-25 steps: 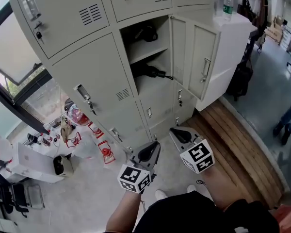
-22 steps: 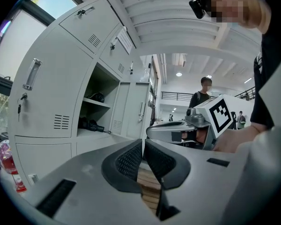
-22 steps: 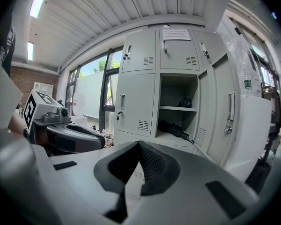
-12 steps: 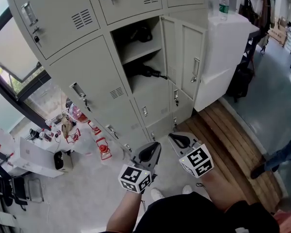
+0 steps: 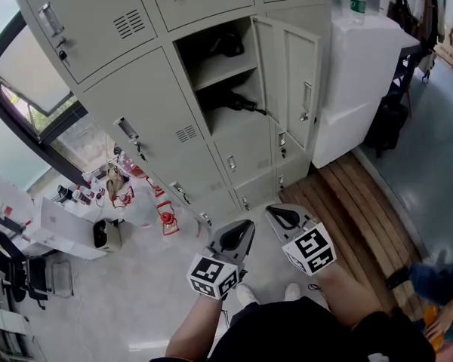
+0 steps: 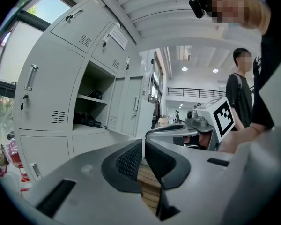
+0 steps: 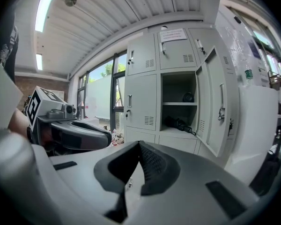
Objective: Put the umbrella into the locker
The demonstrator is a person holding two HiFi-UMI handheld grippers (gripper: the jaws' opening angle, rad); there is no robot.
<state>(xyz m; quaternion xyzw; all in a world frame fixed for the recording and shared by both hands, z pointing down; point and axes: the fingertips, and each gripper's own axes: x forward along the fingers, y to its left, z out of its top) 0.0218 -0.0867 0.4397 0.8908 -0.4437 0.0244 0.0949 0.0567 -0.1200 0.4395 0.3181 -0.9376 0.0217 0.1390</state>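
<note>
Left gripper (image 5: 243,228): clenched, empty.
Right gripper (image 5: 278,213): clenched, empty.
Umbrella (image 5: 238,102): seemingly inside locker (image 5: 158,111).
Door (image 5: 294,59): push its free edge squarely.

Grey lockers (image 5: 147,100) fill twelve o'clock. A window (image 5: 23,89) stands at ten, a white cabinet (image 5: 362,66) at two. Pale floor (image 5: 136,308) lies at seven, wood planks (image 5: 347,202) at four. A ceiling strip light (image 7: 46,6) glows.

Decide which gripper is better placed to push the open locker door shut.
Probably right: the right gripper sits nearer the open door, the left gripper farther left. Both are shut and empty.
</note>
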